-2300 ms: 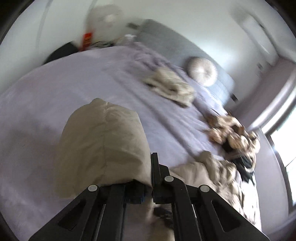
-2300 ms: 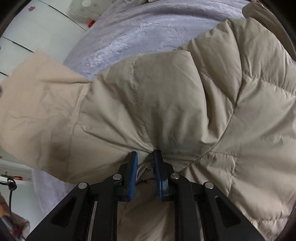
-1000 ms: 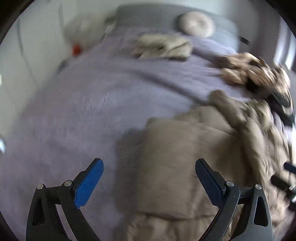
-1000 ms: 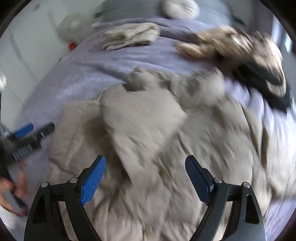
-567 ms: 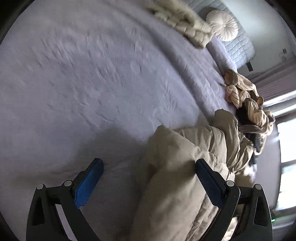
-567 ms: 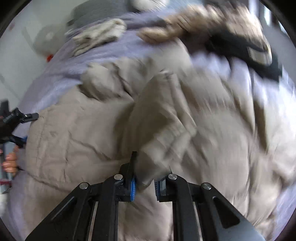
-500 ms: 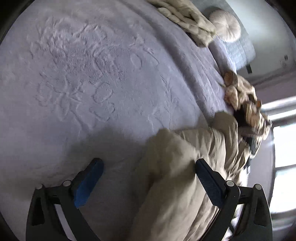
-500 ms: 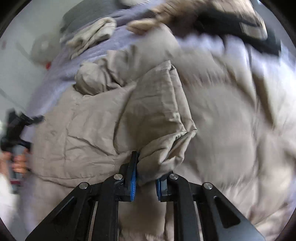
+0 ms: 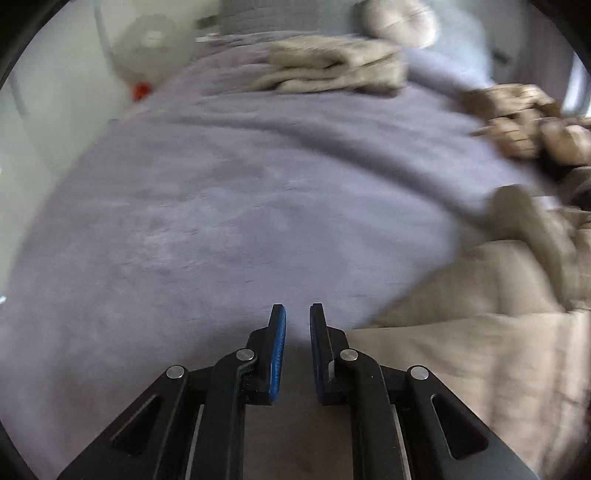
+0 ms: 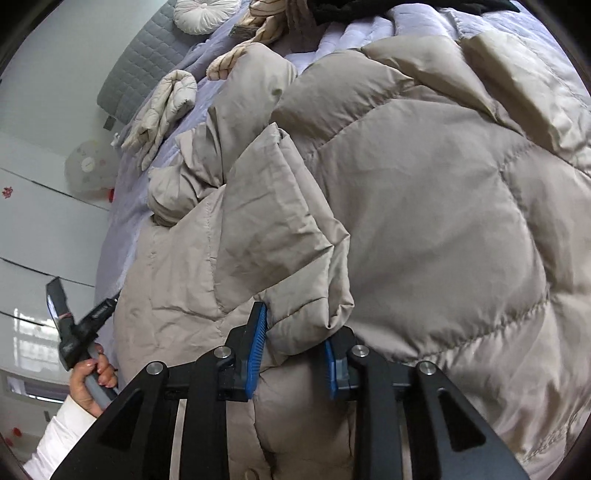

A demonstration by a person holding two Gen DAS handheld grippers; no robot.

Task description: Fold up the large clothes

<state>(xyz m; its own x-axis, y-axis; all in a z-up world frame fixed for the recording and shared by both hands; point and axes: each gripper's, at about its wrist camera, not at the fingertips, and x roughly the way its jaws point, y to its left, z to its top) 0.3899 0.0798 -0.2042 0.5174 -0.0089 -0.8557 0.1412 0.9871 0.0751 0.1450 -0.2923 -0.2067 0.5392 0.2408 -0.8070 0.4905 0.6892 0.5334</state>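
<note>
A large beige puffer coat (image 10: 424, 206) lies spread on the lilac bedspread (image 9: 229, 192). Its sleeve (image 10: 273, 229) is folded across the body. My right gripper (image 10: 295, 332) is partly open, with the sleeve's cuff lying between the blue pads. My left gripper (image 9: 297, 321) is shut with nothing between the pads, over the bedspread just left of the coat's edge (image 9: 480, 343). It also shows at the left of the right wrist view (image 10: 70, 325), held in a hand.
A folded cream garment (image 9: 332, 66) and a round cushion (image 9: 395, 18) lie near the grey headboard. A heap of patterned and black clothes (image 9: 528, 122) sits at the right. A white fan (image 9: 147, 44) stands beside the bed.
My left gripper has shut and swung left off the coat. My right gripper, which was shut on the sleeve cuff, has opened partway around it.
</note>
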